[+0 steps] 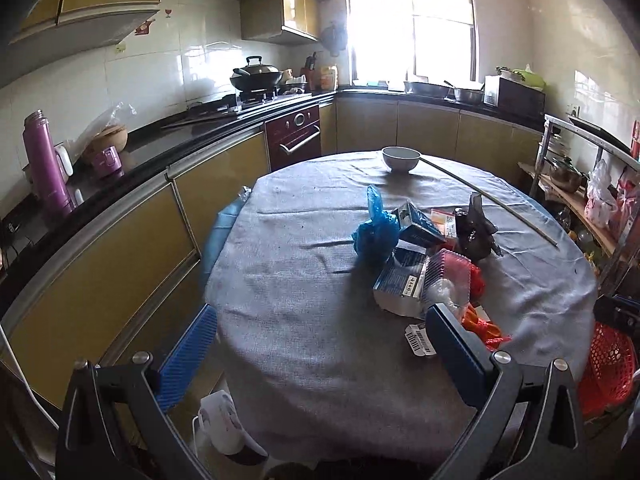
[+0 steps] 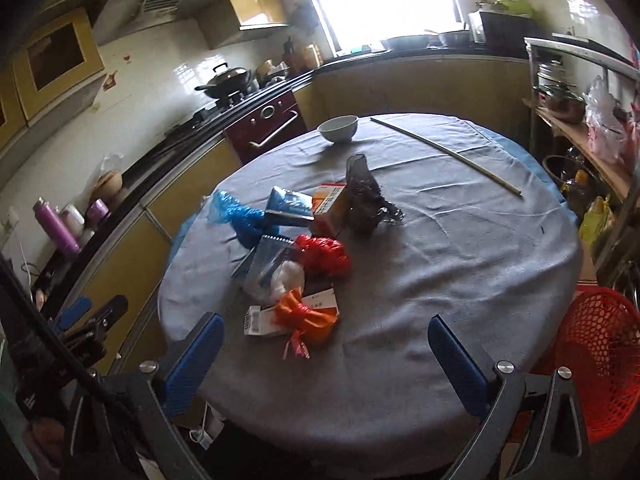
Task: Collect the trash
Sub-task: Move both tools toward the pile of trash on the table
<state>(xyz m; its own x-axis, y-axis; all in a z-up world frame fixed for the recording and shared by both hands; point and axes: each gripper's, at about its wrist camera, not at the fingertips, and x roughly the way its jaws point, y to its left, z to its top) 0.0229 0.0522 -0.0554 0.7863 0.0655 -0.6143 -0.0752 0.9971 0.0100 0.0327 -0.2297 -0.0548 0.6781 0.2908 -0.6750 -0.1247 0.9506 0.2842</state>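
A pile of trash lies on the round grey-clothed table [image 2: 440, 264]: a blue plastic bag [image 2: 240, 218], a red bag [image 2: 326, 256], an orange bag [image 2: 304, 316], a dark crumpled bag [image 2: 364, 196], blue cartons [image 2: 290, 204], a clear wrapper [image 2: 276, 276] and a white barcode box [image 2: 260, 322]. The pile shows in the left wrist view too, with the blue bag [image 1: 374, 232] and a clear plastic box [image 1: 448, 280]. My left gripper [image 1: 320, 344] is open and empty at the table's near edge. My right gripper [image 2: 324, 356] is open and empty, just short of the orange bag.
A red mesh basket [image 2: 600, 364] stands beside the table at the right. A white bowl [image 2: 338, 128] and a long thin stick [image 2: 448, 154] lie at the table's far side. Kitchen counters [image 1: 160, 148] run along the left and back. A cluttered shelf [image 2: 580, 128] stands at the right.
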